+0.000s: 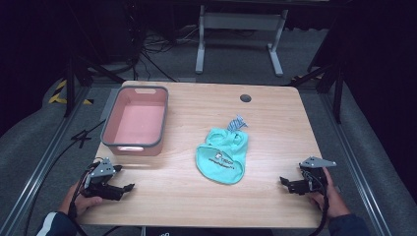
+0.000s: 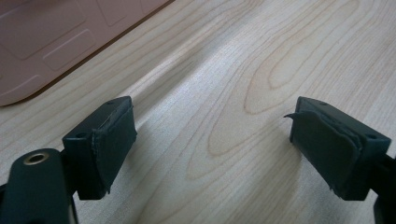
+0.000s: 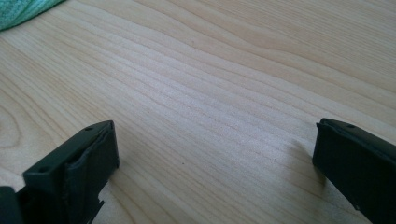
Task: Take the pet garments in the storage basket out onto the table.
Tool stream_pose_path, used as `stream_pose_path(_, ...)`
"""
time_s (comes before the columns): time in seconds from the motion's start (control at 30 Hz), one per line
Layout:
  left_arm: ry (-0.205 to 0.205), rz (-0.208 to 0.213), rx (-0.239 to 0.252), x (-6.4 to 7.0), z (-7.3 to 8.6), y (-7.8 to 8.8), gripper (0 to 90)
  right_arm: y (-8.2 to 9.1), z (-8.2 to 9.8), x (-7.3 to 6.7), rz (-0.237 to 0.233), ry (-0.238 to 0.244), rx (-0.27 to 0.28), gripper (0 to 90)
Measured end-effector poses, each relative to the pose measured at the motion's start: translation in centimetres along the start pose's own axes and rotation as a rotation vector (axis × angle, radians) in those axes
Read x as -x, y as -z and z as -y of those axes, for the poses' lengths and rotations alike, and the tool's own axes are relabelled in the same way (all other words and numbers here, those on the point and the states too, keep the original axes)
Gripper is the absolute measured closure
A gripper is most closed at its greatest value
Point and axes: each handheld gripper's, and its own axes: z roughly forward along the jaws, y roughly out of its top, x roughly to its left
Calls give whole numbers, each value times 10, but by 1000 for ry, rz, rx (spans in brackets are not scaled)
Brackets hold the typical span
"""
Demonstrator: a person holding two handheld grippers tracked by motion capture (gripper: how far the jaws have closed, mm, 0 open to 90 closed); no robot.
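fingers (image 3: 215, 154) apart from teal garment (image 1: 222, 155)

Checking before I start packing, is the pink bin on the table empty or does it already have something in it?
Empty. In the high view the pink bin shows a bare floor, and the teal garment lies on the table beside it, apart.

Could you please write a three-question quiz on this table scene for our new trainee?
1. True or false: the green cloth lies inside the pink bin.
2. Which gripper is nearer the bin: A) left gripper B) right gripper?
3. What is between the left gripper's fingers?

Key: 1. False, it lies on the table, apart from the bin. 2. A. 3. Nothing; they stand open over bare wood.
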Motion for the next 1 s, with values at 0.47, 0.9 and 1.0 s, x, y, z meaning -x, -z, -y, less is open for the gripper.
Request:
stream_pose_path(0.47,8,-6,13,1,0,-2,137,0,0,0,0,0,0,7)
stream_pose_path(0.9,14,-18,6,1,-1,-2,130,0,0,0,-2,-4,1,7)
stream_pose_path(1.0,9,-22,5,1,-1,-2,127,0,0,0,-2,-3,1,7)
